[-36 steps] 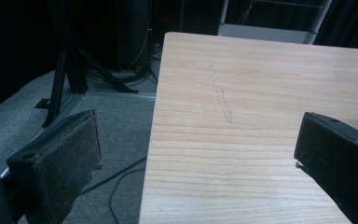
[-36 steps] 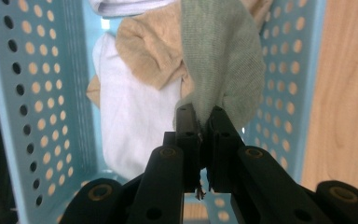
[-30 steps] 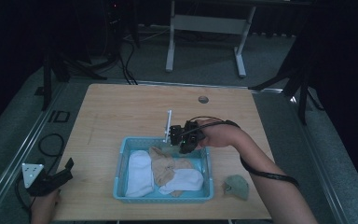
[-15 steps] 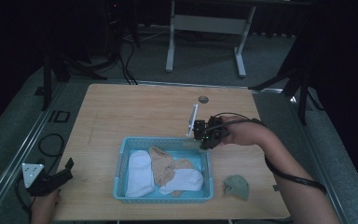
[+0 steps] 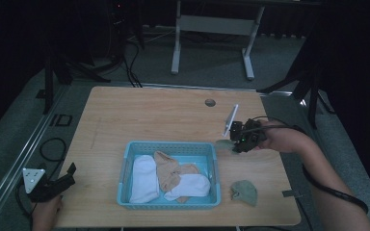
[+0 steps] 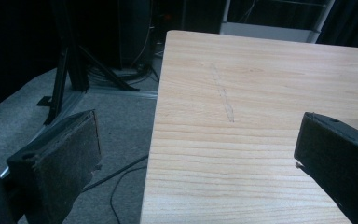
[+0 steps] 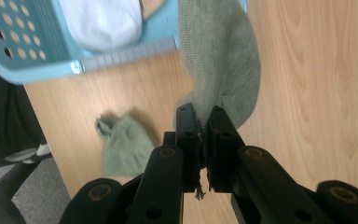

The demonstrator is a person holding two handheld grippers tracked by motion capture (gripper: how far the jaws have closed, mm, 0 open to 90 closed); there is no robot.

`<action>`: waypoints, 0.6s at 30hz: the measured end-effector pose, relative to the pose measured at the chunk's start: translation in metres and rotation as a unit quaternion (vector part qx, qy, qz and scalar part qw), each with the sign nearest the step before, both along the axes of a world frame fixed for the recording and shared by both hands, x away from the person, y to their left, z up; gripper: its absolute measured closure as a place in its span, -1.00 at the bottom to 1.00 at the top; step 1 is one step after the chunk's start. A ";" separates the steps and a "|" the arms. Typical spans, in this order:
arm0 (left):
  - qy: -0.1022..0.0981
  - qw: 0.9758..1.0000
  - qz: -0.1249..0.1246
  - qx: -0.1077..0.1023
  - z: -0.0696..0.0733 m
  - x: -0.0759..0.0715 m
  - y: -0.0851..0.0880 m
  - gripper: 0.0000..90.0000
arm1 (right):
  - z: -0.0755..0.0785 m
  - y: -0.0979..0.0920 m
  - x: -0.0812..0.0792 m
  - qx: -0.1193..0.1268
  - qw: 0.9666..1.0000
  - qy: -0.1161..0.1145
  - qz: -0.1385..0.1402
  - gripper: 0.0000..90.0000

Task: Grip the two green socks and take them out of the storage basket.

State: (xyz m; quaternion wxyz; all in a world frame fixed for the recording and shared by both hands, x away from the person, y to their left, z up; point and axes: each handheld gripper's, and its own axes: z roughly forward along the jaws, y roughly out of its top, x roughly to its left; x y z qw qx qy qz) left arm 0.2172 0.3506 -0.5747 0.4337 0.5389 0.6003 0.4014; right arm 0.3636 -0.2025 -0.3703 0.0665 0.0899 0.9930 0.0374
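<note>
A green sock (image 7: 223,60) is clamped in the right hand-held gripper (image 7: 200,123); probably best laid beside its mate (image 5: 244,191), left hand-held gripper (image 6: 191,154) gaping.

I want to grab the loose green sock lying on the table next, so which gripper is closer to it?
Right. The right gripper, shut on another green sock, hovers just beyond the loose green sock near the table's right edge. The left gripper sits open off the table's left edge, across the blue basket.

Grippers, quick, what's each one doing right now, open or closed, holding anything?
Left gripper: open, holding nothing, at the table's near left edge.
Right gripper: closed on a green sock, beside the basket.
</note>
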 end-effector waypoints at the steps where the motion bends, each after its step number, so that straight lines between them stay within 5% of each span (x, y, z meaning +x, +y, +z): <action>1: 0.000 1.000 0.000 0.000 0.000 0.000 0.000 -0.98 | 0.000 -0.005 0.000 0.000 1.000 0.001 -0.006 0.89; 9: 0.001 1.000 0.002 -0.001 0.000 0.000 0.000 -0.98 | -0.006 -0.026 0.003 0.003 1.000 0.004 -0.018 0.89; 18: 0.001 1.000 0.001 -0.001 0.000 0.000 0.000 -0.98 | -0.038 -0.027 0.010 -0.009 1.000 0.019 -0.009 0.88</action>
